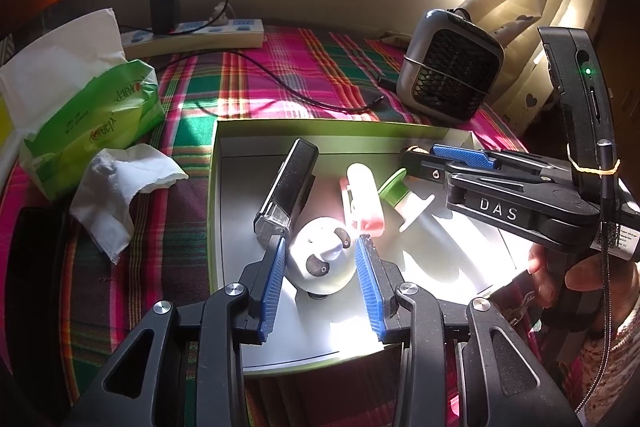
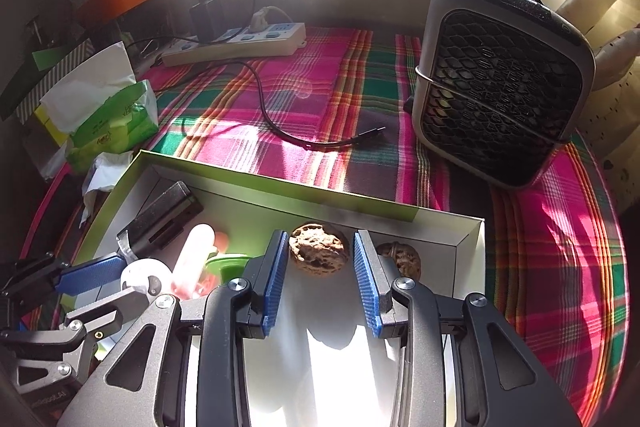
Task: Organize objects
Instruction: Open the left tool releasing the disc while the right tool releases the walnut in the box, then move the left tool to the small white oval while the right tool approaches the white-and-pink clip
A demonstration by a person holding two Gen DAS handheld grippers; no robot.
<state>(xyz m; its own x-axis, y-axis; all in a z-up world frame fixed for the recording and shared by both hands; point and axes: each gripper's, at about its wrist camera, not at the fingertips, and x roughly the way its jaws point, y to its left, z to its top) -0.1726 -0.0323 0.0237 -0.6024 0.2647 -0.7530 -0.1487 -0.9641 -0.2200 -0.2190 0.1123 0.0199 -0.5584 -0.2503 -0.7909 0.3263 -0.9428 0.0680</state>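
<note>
Blue pads of your left gripper flank the white panda-faced ball on the floor of the green-rimmed box, jaws parted and seemingly just clear of it: released, I judge. Your right gripper hangs open before 1 walnut, gripping nothing; a 2nd walnut sits beside. Next, lift your left clear without nudging the ball.

Left gripper: black linkage arms, silver screws, ribbed blue pads.
Right gripper: same build, white "DAS" lettering, braided cable rubber-banded on.
Sleeve: pale patterned fabric.
</note>
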